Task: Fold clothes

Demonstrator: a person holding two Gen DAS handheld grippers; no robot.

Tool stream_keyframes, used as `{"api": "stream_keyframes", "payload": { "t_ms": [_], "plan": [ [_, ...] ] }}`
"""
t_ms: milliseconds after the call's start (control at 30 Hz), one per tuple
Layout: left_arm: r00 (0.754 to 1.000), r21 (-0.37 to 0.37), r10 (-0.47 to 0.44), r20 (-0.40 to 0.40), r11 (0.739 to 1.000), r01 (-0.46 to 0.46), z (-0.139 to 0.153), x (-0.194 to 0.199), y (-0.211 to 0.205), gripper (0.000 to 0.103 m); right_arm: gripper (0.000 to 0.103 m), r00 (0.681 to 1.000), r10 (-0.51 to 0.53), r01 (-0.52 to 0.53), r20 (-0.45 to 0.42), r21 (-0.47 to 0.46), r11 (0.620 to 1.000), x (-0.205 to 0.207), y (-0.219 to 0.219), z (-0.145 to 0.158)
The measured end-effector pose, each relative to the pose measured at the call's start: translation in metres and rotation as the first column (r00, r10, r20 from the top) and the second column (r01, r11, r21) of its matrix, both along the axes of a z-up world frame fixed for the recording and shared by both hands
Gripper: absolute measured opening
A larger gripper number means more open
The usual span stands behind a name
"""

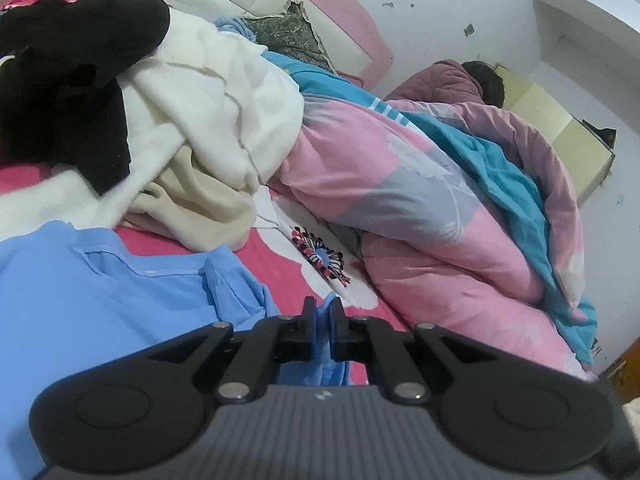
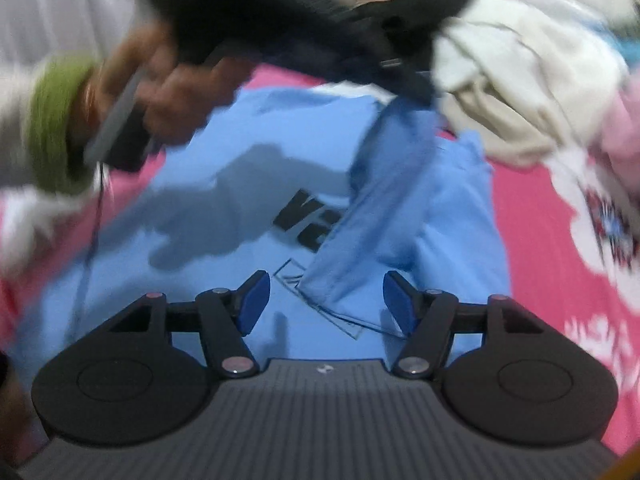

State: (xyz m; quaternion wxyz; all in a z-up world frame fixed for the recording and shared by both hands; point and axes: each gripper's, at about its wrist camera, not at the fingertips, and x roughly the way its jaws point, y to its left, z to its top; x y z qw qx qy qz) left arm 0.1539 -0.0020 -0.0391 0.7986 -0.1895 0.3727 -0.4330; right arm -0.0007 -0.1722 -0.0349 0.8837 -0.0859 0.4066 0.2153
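A light blue T-shirt (image 1: 80,300) (image 2: 224,208) with dark lettering lies spread on the pink bedsheet (image 2: 532,240). My left gripper (image 1: 323,318) is shut on a fold of it, and blue cloth hangs below the jaws. In the right wrist view a strip of the shirt (image 2: 384,200) rises from the spread part toward that gripper, which a hand (image 2: 160,92) with a green cuff holds at the upper left. My right gripper (image 2: 326,302) is open just above the shirt. The strip's lower end lies between its blue pads (image 2: 254,300) without being pressed.
A heap of clothes sits beyond the shirt: a black garment (image 1: 68,72) on cream ones (image 1: 208,92). A bunched pink and blue quilt (image 1: 420,200) fills the right side of the bed. A person (image 1: 480,80) lies at its far end by the wall.
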Motion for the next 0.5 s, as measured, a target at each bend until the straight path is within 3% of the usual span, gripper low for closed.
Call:
{"api": "stream_keyframes", "payload": {
  "t_ms": [133, 200, 267, 367, 500],
  "plan": [
    [1.0, 0.005, -0.001, 0.002, 1.0, 0.001, -0.001, -0.001, 0.0, 0.005, 0.057, 0.998, 0.047, -0.044, 0.028, -0.108, 0.993, 0.006, 0.022, -0.019],
    [1.0, -0.003, 0.002, -0.006, 1.0, -0.002, -0.001, 0.0, 0.002, 0.005, 0.05, 0.999, 0.022, -0.019, 0.023, -0.127, 0.992, 0.013, 0.023, -0.026],
    [1.0, -0.005, 0.002, -0.007, 1.0, -0.002, -0.001, 0.0, 0.003, 0.005, 0.028, 1.0, -0.016, 0.015, -0.004, -0.102, 0.995, 0.022, 0.019, -0.03],
    [1.0, -0.012, 0.006, 0.004, 1.0, -0.006, 0.001, 0.0, 0.002, 0.005, 0.006, 0.998, -0.061, 0.06, -0.008, -0.075, 0.995, 0.026, 0.012, -0.026],
    [1.0, -0.052, 0.007, 0.025, 0.999, -0.006, 0.013, 0.01, -0.009, 0.005, 0.005, 0.983, -0.185, 0.185, 0.015, 0.019, 0.983, 0.018, -0.019, 0.004]
  ]
}}
